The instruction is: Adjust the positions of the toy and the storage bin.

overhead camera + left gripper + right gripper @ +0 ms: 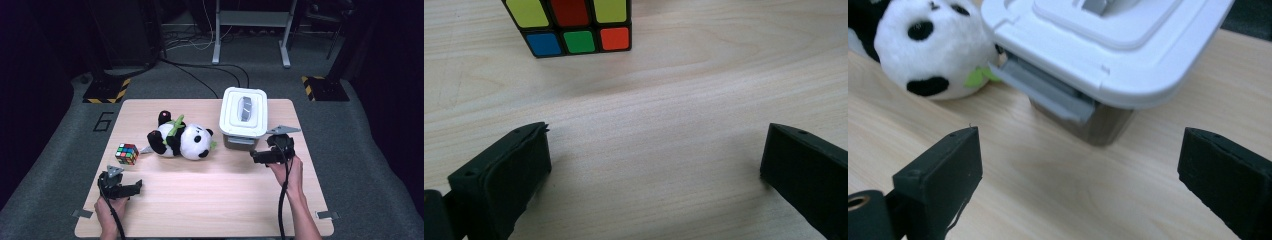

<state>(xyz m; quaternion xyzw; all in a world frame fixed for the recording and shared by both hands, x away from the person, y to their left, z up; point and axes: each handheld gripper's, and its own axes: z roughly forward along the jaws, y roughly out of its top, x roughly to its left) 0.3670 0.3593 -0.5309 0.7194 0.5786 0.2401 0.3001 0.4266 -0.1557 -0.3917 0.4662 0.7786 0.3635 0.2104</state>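
Pale wood grain runs across the table (210, 200), and on it the left gripper (131, 188) rests low near the front left corner, its jaws spread wide with nothing between them. In the left gripper view the same wide gap shows bare wood, and the puzzle cube (571, 25) sits ahead at about eleven o'clock from the gap, well clear of both jaws, with yellow, red, blue, green and orange stickers facing the camera. From the high view the cube (127, 153) lies near the table's left edge, at roughly twelve o'clock from the left gripper and apart from it. The right gripper (256, 157) is held just in front of the white-lidded storage box (244, 117), jaws also spread wide and empty. In the right gripper view the box (1108, 55) stands at twelve o'clock, its grey latch facing the gap, near but not touching either jaw. A plush panda (180, 140) lies on its back between cube and box, its head (930, 50) just beside the box's near corner at about ten o'clock from the right gripper.
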